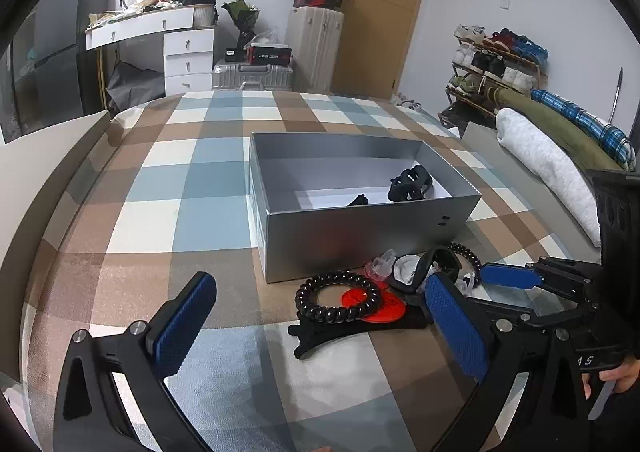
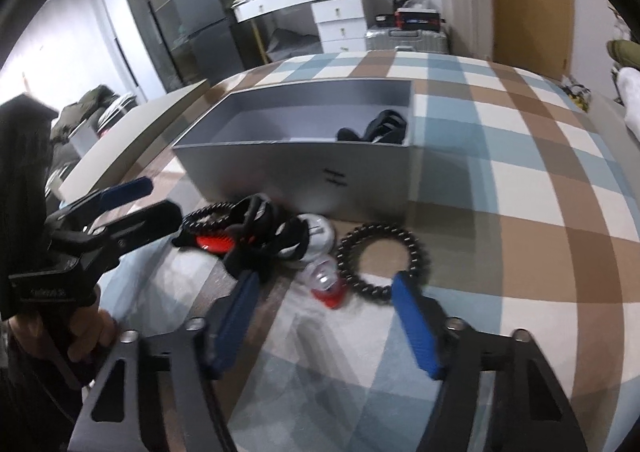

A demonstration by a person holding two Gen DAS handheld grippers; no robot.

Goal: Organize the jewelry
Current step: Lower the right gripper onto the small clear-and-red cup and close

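Note:
A silver open box (image 1: 360,228) (image 2: 280,171) stands on the checked cloth with a black claw clip (image 1: 410,183) (image 2: 384,127) inside. In front of it lies a pile: a black coil hair tie (image 1: 338,302) on a red disc (image 1: 384,308), a flat black clip (image 1: 320,336), a clear-and-red clip (image 2: 326,284), a white round piece (image 2: 320,236) and a second coil tie (image 2: 384,256). My left gripper (image 1: 320,316) is open just short of the first coil tie. My right gripper (image 2: 326,316) is open; the clear-and-red clip lies just past its fingertips, untouched.
The checked cloth (image 1: 200,179) covers a bed. Rolled blankets (image 1: 540,155) lie along its right side in the left wrist view. Beyond the far edge stand suitcases (image 1: 252,75), a white dresser (image 1: 188,55) and a shoe rack (image 1: 496,59). A hand (image 2: 84,336) holds the left gripper.

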